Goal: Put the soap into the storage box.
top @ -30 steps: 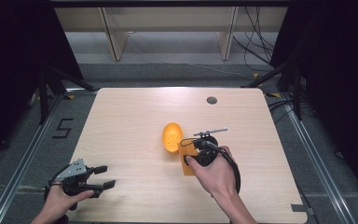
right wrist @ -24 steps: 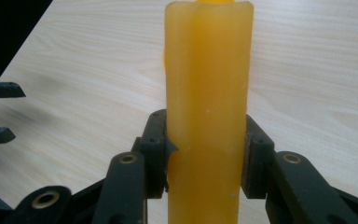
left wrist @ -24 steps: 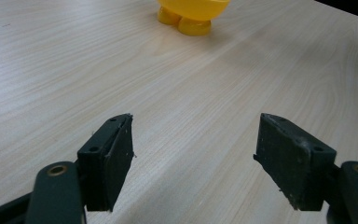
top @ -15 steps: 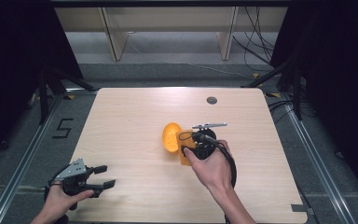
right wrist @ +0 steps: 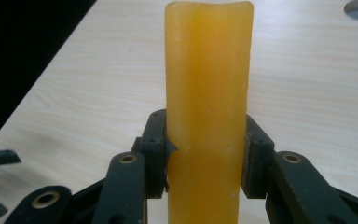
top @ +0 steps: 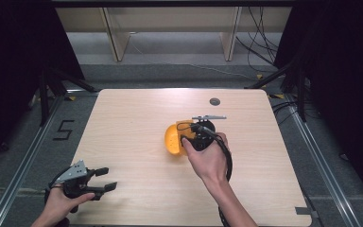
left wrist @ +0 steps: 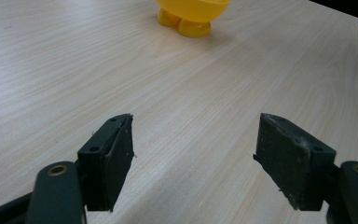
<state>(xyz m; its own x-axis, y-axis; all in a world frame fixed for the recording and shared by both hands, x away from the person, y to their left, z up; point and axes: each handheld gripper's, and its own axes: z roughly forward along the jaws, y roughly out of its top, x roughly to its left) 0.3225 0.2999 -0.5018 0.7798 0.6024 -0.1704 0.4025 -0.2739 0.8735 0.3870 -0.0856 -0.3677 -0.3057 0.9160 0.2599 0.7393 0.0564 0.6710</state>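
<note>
- Right gripper view: right gripper is clamping a translucent orange block, mid-table beside a yellow rounded plastic toy.
- Left gripper, jaws apart, is hovering near-left.
- Judged step: carrying; next, choosing a placement.

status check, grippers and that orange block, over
Right gripper shut on orange block, beside yellow bowl. Left gripper open, nothing held. Nothing in the way.

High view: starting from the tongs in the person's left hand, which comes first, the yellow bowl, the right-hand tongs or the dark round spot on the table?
1. Yellow bowl, mid-table.
2. Right tongs, just beyond it.
3. Dark round spot, far side.
</note>
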